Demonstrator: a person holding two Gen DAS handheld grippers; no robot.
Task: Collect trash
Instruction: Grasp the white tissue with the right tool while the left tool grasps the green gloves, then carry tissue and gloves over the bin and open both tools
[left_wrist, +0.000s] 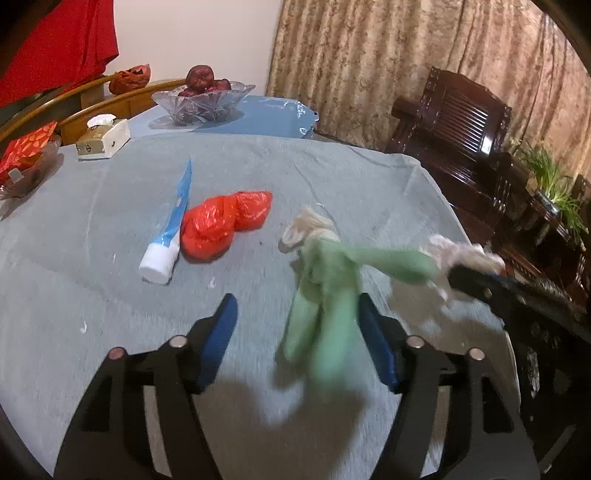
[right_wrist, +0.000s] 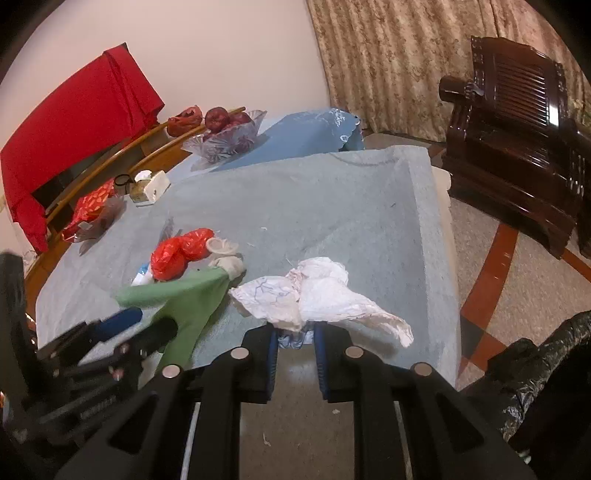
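A green rubber glove (left_wrist: 325, 291) with a pale cuff lies blurred on the grey tablecloth (left_wrist: 332, 177), between the spread fingers of my left gripper (left_wrist: 295, 301), close to the right finger. The pads do not press on it. In the right wrist view the glove (right_wrist: 192, 295) drapes by the left gripper (right_wrist: 140, 325). My right gripper (right_wrist: 295, 330) is shut on crumpled white paper (right_wrist: 317, 291) near the table's front edge. A red plastic bag (left_wrist: 221, 225) and a blue-white tube (left_wrist: 173, 229) lie further back.
A tissue box (left_wrist: 103, 138), a glass fruit bowl (left_wrist: 203, 99) and a red packet in a dish (left_wrist: 26, 151) stand at the back left. A dark wooden chair (right_wrist: 517, 129) is beyond the table's right edge. A black bag (right_wrist: 535, 369) sits at lower right.
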